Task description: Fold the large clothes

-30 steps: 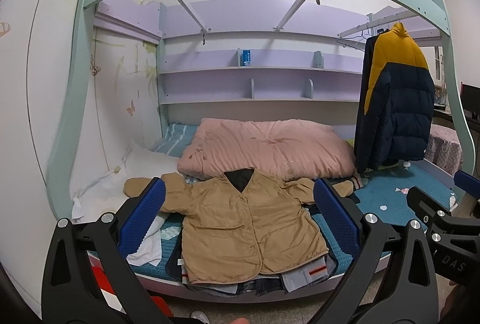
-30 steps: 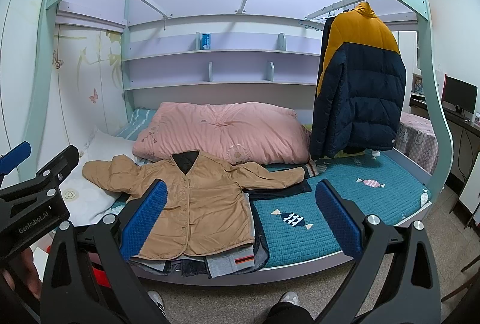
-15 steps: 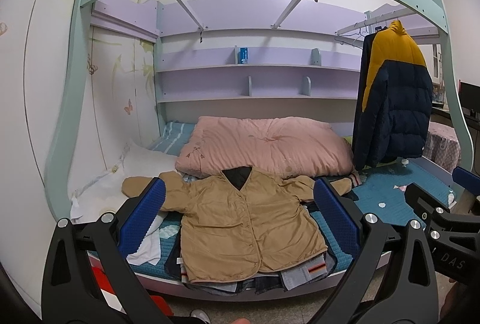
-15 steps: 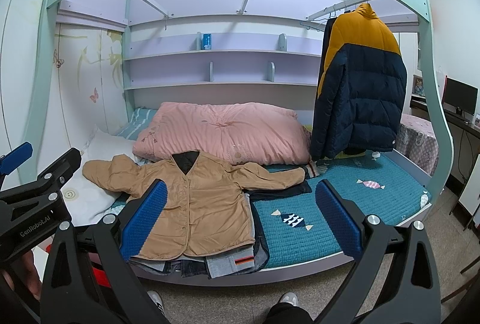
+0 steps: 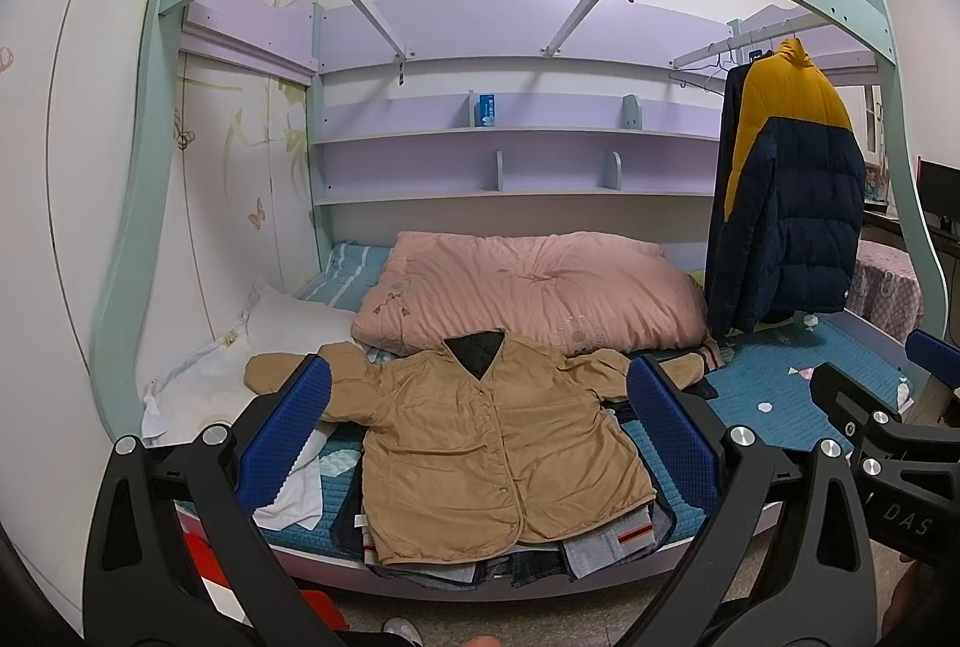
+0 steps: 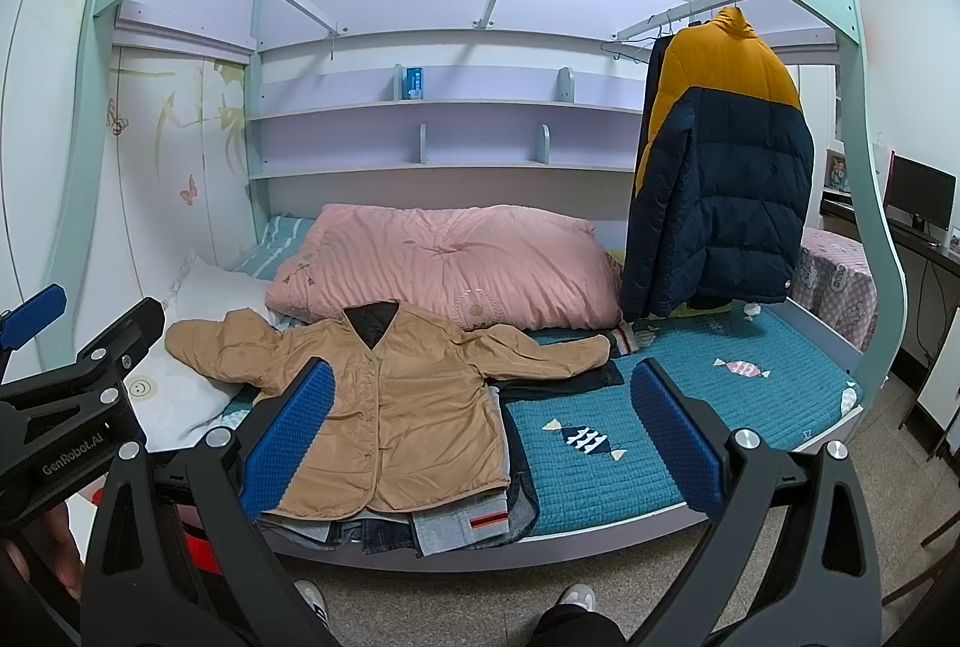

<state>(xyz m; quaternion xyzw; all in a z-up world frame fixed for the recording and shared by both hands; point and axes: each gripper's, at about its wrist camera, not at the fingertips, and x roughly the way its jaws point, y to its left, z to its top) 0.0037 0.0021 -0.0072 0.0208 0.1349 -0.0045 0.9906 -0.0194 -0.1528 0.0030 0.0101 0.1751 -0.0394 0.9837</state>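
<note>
A tan buttoned jacket (image 5: 492, 443) lies flat, front up, sleeves spread, on a pile of other clothes (image 5: 606, 548) at the bed's front edge. It also shows in the right wrist view (image 6: 396, 407). My left gripper (image 5: 480, 431) is open and empty, held in front of the bed, short of the jacket. My right gripper (image 6: 480, 431) is open and empty, to the right of the left one, facing the jacket's right side and the bare teal mattress (image 6: 600, 467). The left gripper's body shows at the left edge of the right wrist view (image 6: 78, 395).
A pink duvet (image 5: 534, 293) lies behind the jacket. A navy and yellow puffer coat (image 6: 720, 167) hangs from a rail at the right. A white pillow (image 5: 216, 377) lies at the left. The teal bunk frame (image 5: 144, 167) arches over the bed. My feet stand on the floor (image 6: 576, 599).
Both views have shifted very slightly; the left gripper has drifted a little to the right. The jacket and both grippers' jaws are unchanged.
</note>
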